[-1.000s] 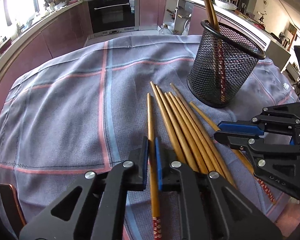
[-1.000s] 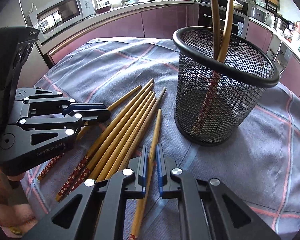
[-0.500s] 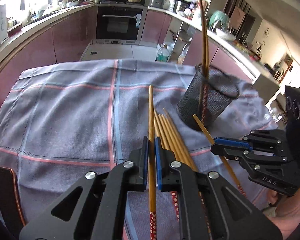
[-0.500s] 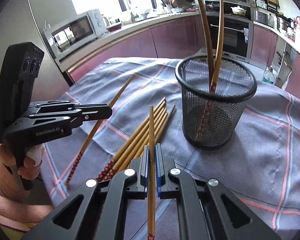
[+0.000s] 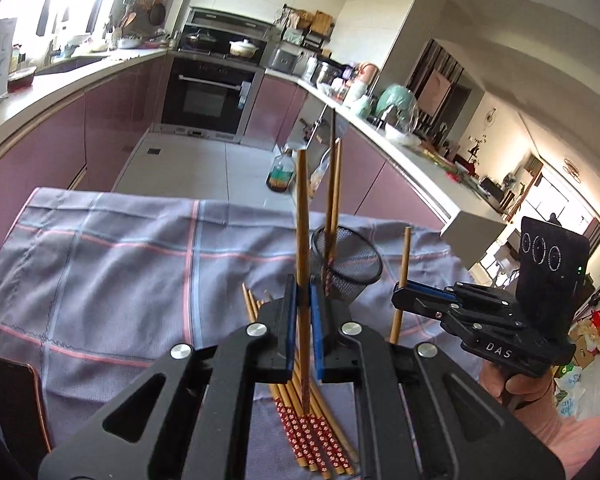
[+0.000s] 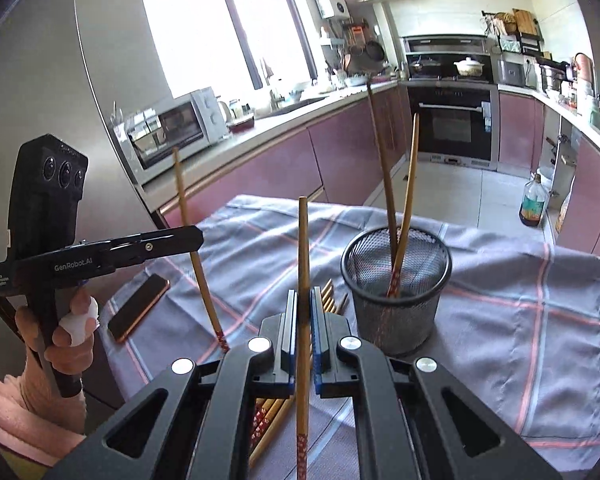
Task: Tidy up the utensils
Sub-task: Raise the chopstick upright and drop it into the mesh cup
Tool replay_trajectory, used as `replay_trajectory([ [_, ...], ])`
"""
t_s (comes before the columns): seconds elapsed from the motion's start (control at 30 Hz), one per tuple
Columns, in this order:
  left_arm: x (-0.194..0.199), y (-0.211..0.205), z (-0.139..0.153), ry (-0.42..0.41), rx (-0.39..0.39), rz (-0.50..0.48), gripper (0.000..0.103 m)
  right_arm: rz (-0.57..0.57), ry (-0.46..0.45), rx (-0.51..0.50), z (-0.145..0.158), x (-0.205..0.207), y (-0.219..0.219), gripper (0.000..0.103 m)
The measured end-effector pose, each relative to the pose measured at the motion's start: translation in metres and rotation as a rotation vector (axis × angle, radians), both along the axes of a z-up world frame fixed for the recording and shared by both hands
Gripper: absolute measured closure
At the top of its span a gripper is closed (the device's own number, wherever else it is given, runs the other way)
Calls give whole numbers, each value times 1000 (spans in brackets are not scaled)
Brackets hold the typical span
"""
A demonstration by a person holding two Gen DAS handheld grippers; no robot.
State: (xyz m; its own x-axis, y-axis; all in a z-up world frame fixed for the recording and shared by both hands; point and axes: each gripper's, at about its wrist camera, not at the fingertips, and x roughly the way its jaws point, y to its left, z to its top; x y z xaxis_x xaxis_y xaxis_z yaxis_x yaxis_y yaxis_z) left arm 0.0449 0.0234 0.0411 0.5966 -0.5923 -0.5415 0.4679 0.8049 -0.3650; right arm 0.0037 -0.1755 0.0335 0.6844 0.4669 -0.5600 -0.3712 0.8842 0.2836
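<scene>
My left gripper [image 5: 302,320] is shut on a wooden chopstick [image 5: 302,220] held nearly upright above the table. My right gripper [image 6: 302,328] is shut on another chopstick [image 6: 303,248], also upright. Each gripper shows in the other's view: the right one [image 5: 400,292] with its chopstick [image 5: 403,264], the left one [image 6: 198,236] with its chopstick [image 6: 188,216]. A black mesh cup [image 6: 396,276] stands on the cloth with two chopsticks [image 6: 404,184] in it; it also shows in the left wrist view [image 5: 348,264]. Several chopsticks [image 5: 312,432] lie on the cloth below the grippers.
A grey checked cloth [image 6: 520,292] covers the table. A dark phone [image 6: 138,312] lies at the table's left edge. Kitchen counters and an oven [image 6: 452,120] stand behind. A bottle [image 6: 534,200] stands on the floor.
Both grippers have lifted their chopsticks off the table and tilted them from lying flat to nearly upright, rising well above the cloth.
</scene>
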Motion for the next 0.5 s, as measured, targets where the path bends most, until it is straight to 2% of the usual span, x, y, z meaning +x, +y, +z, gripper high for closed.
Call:
replay_trajectory([
  [0.23, -9, -3, 29, -54, -37, -4, 96, -32, -65, 13, 21, -3, -16, 98],
  [0.5, -14, -13, 49, -81, -50, -19, 96, -65, -113, 20, 39, -6, -24, 98],
])
